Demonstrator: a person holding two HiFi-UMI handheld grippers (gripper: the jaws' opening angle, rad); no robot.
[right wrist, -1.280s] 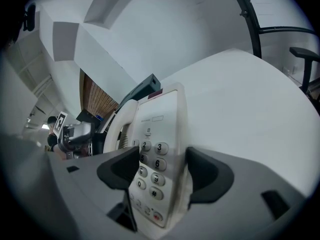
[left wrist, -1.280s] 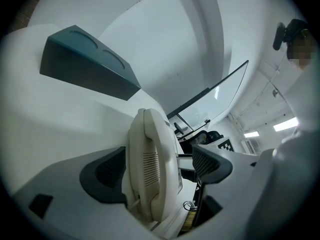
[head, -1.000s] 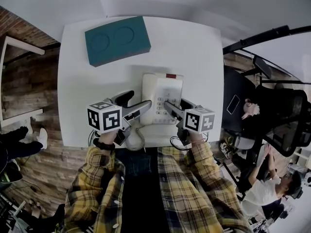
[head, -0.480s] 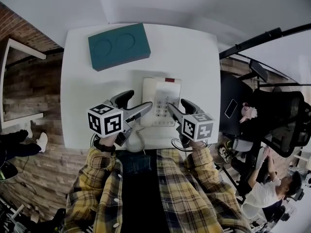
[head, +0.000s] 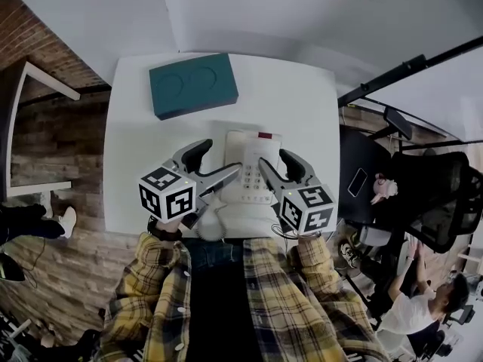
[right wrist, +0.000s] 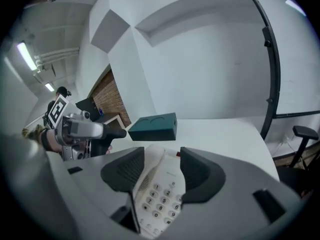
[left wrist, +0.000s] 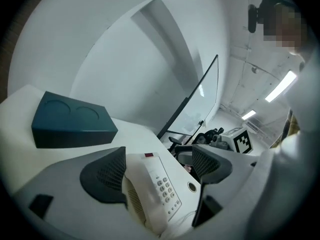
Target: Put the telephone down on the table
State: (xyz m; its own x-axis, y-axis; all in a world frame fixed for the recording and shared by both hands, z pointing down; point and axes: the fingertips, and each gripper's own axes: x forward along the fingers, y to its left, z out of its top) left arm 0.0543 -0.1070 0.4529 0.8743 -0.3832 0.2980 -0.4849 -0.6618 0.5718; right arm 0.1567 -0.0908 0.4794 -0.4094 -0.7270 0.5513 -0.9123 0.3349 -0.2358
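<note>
We hold both tools above the counter (head: 302, 104), one at each side of the white telephone (head: 253, 157). The telephone lies flat on the counter near our edge, handset along its left side. Our left tool (head: 219, 158) stands spread, pads clear of the telephone. Our right tool (head: 275, 157) is spread too, though its jaws have just been closing a little. Nothing is pinched between them; the keypad only shows through the gap. A teal box (head: 192, 84) sits at the far left corner, well apart.

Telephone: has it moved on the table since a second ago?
No. The telephone lies just as far from the teal box on the table.
</note>
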